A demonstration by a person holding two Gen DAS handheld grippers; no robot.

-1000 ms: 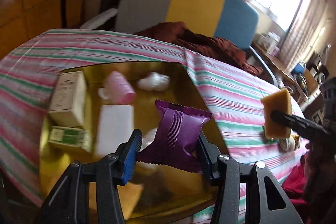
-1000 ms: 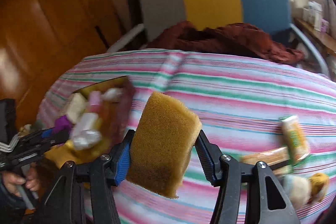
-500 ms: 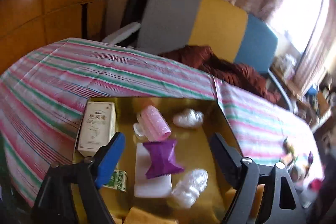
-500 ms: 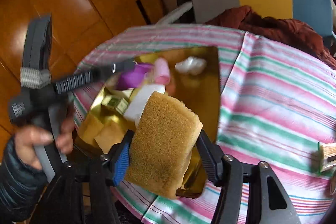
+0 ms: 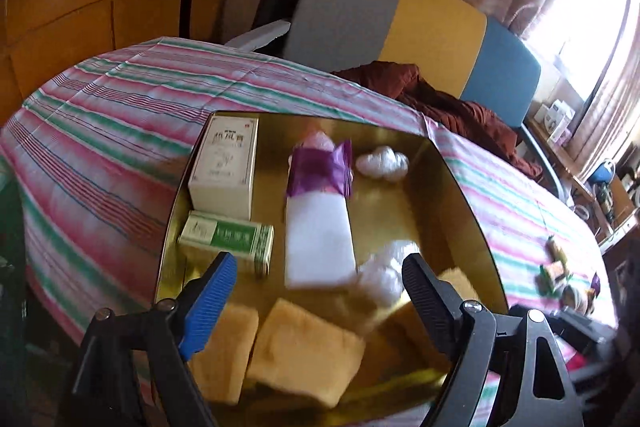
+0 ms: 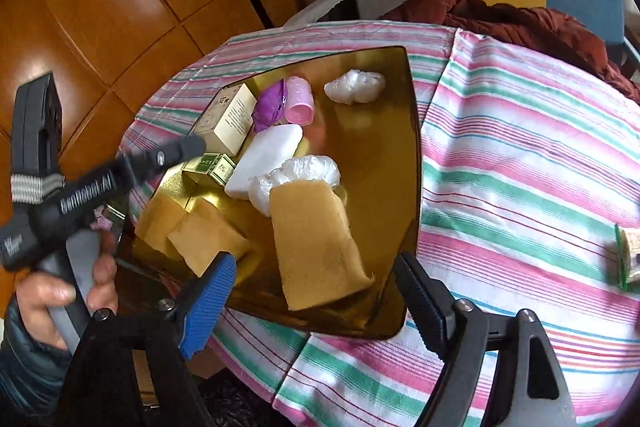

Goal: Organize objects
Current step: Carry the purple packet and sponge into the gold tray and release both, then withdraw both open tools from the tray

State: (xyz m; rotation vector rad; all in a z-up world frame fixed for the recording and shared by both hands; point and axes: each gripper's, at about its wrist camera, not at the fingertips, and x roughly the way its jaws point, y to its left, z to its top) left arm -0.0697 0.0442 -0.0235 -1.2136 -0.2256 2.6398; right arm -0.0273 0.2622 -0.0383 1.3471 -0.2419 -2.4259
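Right tongs (image 6: 316, 303): spread apart, empty, above the gold tray's (image 6: 412, 155) near edge.
Sponge (image 6: 316, 243): lies loose inside the tray, seemingly deposited for sorting.
Left tongs (image 5: 320, 287): apart, empty, over the tray.
Purple packet (image 5: 320, 169): rests atop the white block (image 5: 320, 235).
Snack packets (image 6: 628, 255): well apart on the striped table (image 6: 520, 155), likely awaiting collection.

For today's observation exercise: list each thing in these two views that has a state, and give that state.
left gripper: open, empty
right gripper: open, empty
sponge: released, lying in gold tray
purple packet: lying on pink roller
white box: closed
green box: closed, on its side
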